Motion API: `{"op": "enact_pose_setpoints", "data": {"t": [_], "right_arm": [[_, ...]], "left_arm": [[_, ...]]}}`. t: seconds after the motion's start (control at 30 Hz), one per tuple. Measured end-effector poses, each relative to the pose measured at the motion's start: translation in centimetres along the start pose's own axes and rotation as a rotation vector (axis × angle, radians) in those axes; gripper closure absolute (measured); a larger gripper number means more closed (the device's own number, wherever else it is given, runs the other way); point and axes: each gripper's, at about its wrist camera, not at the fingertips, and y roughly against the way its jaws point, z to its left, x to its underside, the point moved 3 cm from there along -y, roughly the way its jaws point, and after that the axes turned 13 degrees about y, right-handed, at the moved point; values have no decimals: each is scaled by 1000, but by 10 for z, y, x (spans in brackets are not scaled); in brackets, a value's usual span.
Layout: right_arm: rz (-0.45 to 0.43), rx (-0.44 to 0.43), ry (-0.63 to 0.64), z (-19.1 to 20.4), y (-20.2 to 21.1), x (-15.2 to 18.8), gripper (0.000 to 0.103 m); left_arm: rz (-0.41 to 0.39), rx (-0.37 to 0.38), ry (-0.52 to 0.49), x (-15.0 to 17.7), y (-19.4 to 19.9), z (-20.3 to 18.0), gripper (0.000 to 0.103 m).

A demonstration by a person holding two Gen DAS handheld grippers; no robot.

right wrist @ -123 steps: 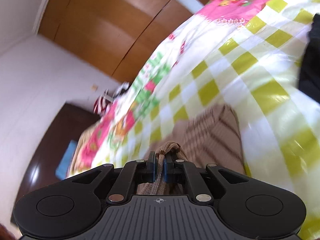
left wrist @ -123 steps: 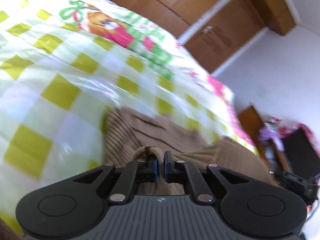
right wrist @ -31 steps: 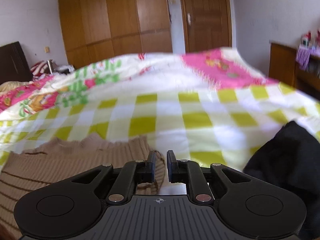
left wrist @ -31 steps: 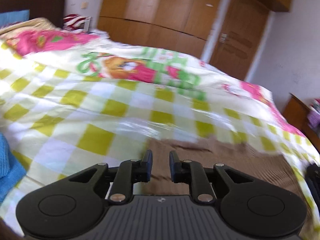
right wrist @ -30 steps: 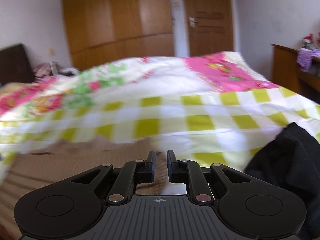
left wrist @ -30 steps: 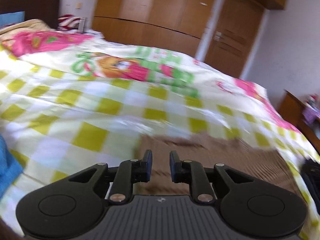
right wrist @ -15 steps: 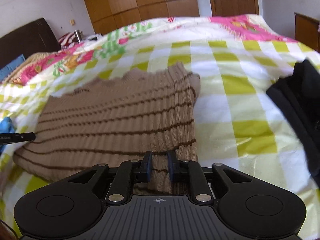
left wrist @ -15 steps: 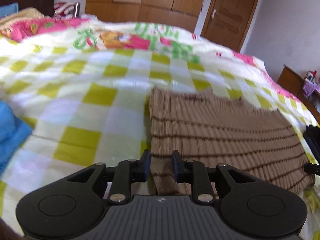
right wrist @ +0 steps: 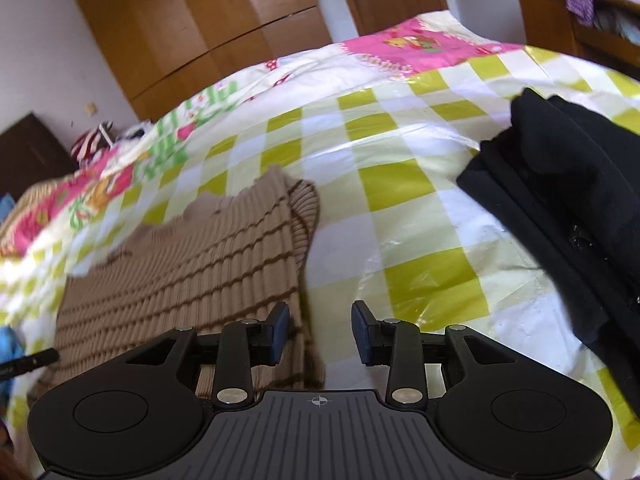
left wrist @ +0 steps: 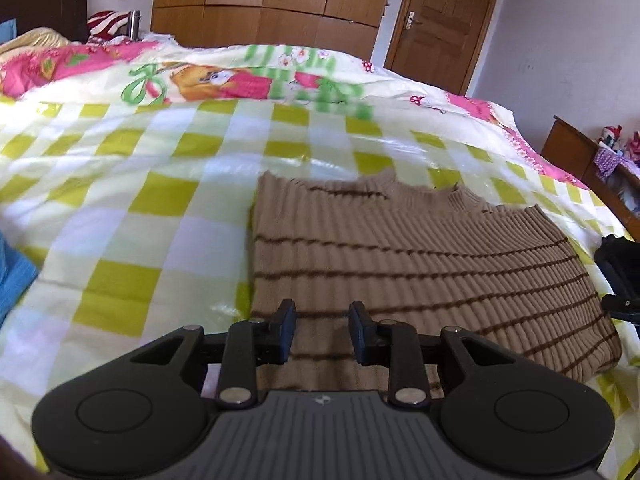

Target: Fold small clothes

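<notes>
A tan ribbed sweater with dark brown stripes [left wrist: 404,256] lies flat on the checked bedspread [left wrist: 132,208]. My left gripper [left wrist: 322,330] hovers over its near left corner, jaws opening, pads apart with only the cloth lying below them. In the right wrist view the same sweater [right wrist: 188,276] spreads to the left. My right gripper [right wrist: 320,332] stands at its right edge, jaws opening; the sweater's edge lies under the left fingertip, bare bedspread under the right one. Nothing is pinched in either gripper.
A black garment [right wrist: 560,208] lies on the bed right of the right gripper. Blue cloth [left wrist: 12,276] sits at the left edge. Wooden wardrobes [left wrist: 264,4] and a door [left wrist: 436,20] stand behind the bed; a wooden dresser [left wrist: 576,156] is at the right.
Both grippers, earlier shut on the sweater's hem, have let it go and their jaws have spread. The sweater now lies spread flat. Both grippers have sunk toward its near edge.
</notes>
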Motion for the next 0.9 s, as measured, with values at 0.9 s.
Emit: {"op": "enact_pose_setpoints", "data": {"t": [0.9], "right_arm": [[92, -270, 498, 248, -50, -40, 58]], "left_arm": [[34, 18, 462, 55, 31, 40, 34]]}}
